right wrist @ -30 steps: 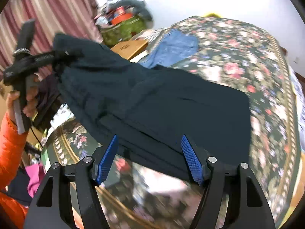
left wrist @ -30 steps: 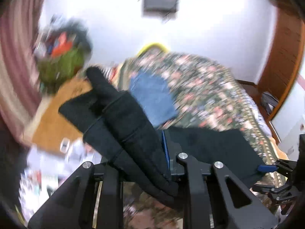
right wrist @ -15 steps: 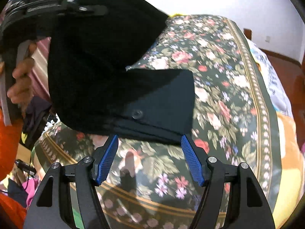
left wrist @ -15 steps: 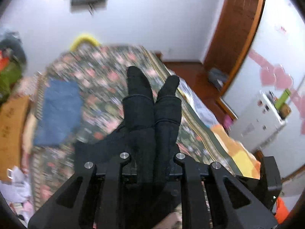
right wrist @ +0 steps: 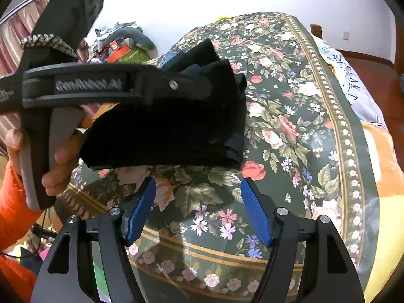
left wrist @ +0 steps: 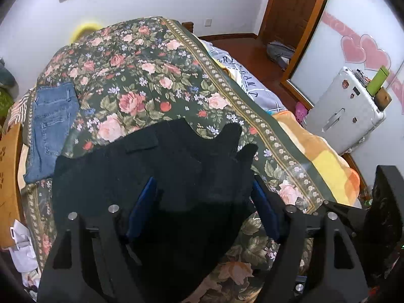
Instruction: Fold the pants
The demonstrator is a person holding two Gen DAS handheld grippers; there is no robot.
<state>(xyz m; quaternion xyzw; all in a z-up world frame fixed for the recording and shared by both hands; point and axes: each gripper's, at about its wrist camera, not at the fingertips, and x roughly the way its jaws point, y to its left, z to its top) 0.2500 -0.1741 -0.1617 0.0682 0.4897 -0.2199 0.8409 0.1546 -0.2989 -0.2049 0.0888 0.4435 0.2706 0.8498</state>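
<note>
Left wrist view
left gripper [left wrist: 203, 210]: jaws spread wide, blue pads on either side of the cloth, not pinching it
black pants [left wrist: 161, 176]: folded bundle lying on the bed, directly under and between the spread fingers; leg ends bunch up at the far right edge
bedspread [left wrist: 151, 75]: dark floral, covers the bed, pants rest on it
jeans [left wrist: 50, 123]: folded, on the bed's left side, just beside the pants
suitcase [left wrist: 346, 111]: silver, on the floor right of the bed, well apart

Right wrist view
right gripper [right wrist: 198, 210]: jaws released, wide apart, nothing between them, above bare bedspread [right wrist: 290, 126]
black pants [right wrist: 171, 126]: folded stack on the near left part of the bed, ahead of the right fingers, apart from them
left gripper [right wrist: 121, 85]: seen side-on over the pants, held by a hand [right wrist: 53, 161] in an orange sleeve; jaw state not readable from this angle
</note>
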